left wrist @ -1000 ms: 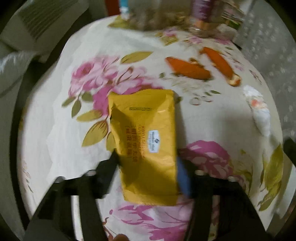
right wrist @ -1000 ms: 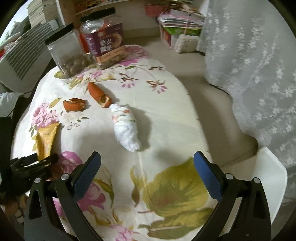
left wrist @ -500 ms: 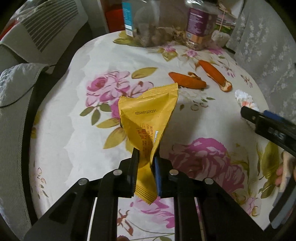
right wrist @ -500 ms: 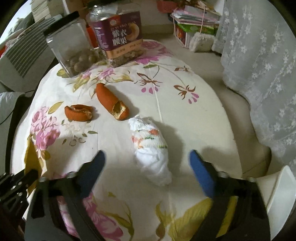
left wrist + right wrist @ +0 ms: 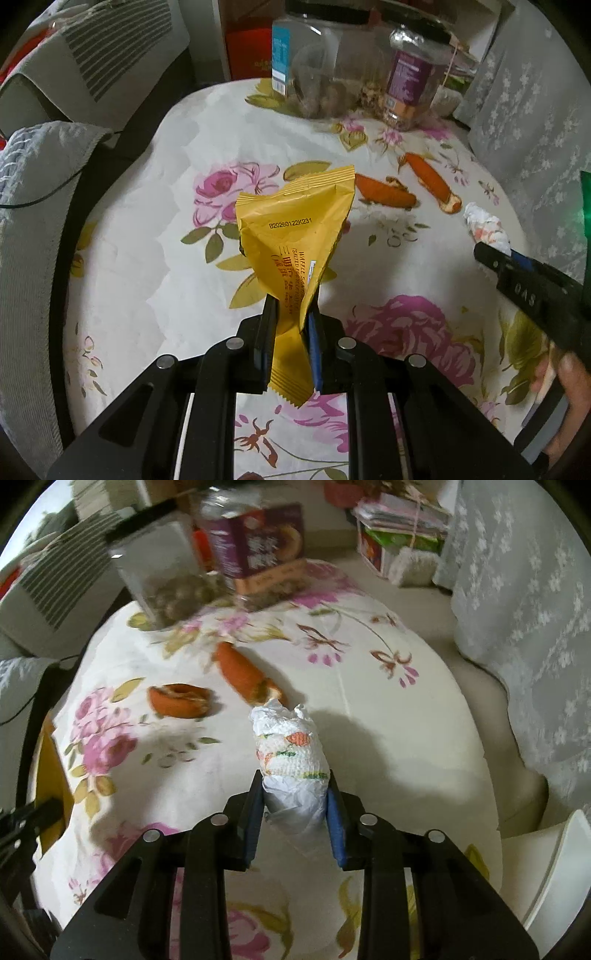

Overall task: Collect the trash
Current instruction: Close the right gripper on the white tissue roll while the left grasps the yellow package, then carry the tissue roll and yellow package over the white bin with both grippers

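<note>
- Floral tablecloth (image 5: 388,738) on round table, jars at 12 o'clock.
- Right gripper (image 5: 295,812): closing on crumpled tissue (image 5: 291,760), pads on both flanks; squeeze gently, lift straight.
- Left gripper (image 5: 291,343): clamped on yellow wrapper (image 5: 295,236), off the cloth.
- Versus a second ago: right jaws wide and empty, wrapper flat.
- Orange peels (image 5: 177,701) remain at 11 o'clock.

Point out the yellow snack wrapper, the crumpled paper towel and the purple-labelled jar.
yellow snack wrapper (image 5: 295,236): left wrist view, printed face above the fingers.
crumpled paper towel (image 5: 291,753): right wrist view, its patterned middle.
purple-labelled jar (image 5: 255,546): right wrist view, on the label.
</note>
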`<move>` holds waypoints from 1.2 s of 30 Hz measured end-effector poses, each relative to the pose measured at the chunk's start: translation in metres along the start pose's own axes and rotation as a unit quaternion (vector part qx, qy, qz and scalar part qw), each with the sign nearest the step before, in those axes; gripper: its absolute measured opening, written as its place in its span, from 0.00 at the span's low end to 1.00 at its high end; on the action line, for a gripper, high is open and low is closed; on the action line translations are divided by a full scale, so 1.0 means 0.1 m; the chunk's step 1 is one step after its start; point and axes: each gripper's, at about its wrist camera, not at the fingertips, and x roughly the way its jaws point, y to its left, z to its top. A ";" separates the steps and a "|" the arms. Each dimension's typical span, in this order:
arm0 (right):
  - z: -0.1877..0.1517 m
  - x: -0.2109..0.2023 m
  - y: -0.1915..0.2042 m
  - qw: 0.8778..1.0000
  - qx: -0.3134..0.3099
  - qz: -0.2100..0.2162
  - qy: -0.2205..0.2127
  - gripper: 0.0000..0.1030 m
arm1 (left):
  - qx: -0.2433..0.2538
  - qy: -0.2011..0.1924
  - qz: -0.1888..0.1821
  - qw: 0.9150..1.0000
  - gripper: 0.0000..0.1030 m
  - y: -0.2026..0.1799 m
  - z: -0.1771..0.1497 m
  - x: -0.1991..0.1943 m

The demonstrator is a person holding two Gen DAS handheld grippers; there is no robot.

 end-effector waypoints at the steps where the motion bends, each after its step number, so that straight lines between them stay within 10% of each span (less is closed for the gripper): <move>1: -0.01 -0.06 0.05 1.000 -0.006 0.002 -0.006 0.28 | 0.000 -0.004 0.000 1.000 0.15 0.00 0.00 -0.03; 36: -1.64 -1.54 0.45 0.994 -0.049 0.052 -0.081 0.29 | 0.029 -0.101 0.020 0.994 0.16 0.11 -1.58 -1.15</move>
